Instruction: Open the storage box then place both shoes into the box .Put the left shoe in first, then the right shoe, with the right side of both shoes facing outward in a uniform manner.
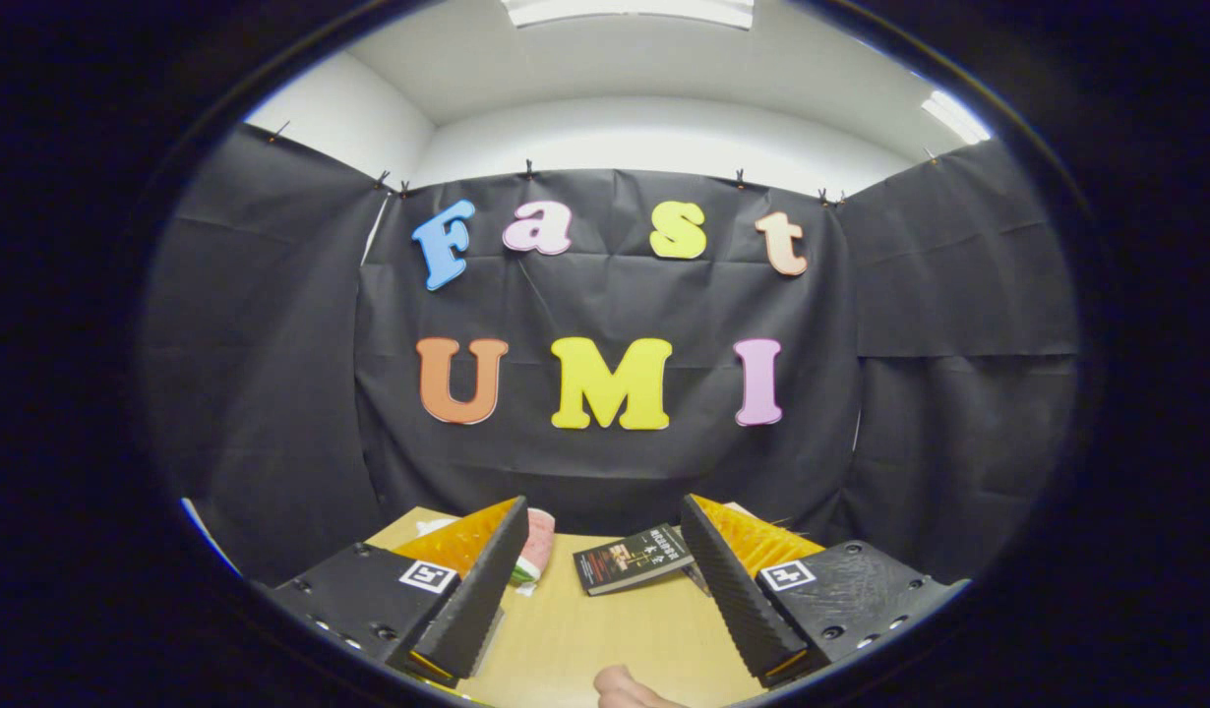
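My gripper is raised and looks level across a wooden table toward the booth wall. Its two fingers stand wide apart with nothing between them. Beyond the left finger, partly hidden by it, lies a pink, white and green object; I cannot tell whether it is a shoe.
A dark book lies flat on the table just ahead, between the fingers. A fingertip of a person pokes in at the near edge of the table. Black cloth walls close the booth on three sides.
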A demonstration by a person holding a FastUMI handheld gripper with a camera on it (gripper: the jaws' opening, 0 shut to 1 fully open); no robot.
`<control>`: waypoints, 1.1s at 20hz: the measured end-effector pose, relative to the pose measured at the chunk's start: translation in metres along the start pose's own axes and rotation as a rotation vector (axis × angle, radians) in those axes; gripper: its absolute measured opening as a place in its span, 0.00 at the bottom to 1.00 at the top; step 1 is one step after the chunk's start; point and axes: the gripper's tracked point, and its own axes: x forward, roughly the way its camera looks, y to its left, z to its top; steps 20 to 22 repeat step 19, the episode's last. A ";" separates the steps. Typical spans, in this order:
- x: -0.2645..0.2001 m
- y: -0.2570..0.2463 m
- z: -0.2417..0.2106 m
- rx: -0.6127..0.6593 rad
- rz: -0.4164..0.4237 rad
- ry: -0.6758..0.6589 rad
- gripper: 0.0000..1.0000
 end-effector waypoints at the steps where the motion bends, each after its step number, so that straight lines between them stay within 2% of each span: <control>1: 0.000 0.003 0.002 -0.001 0.010 -0.005 0.96; 9: -0.004 0.008 0.016 -0.011 0.046 -0.044 0.96; 22: -0.008 0.002 0.006 -0.016 0.051 -0.023 0.96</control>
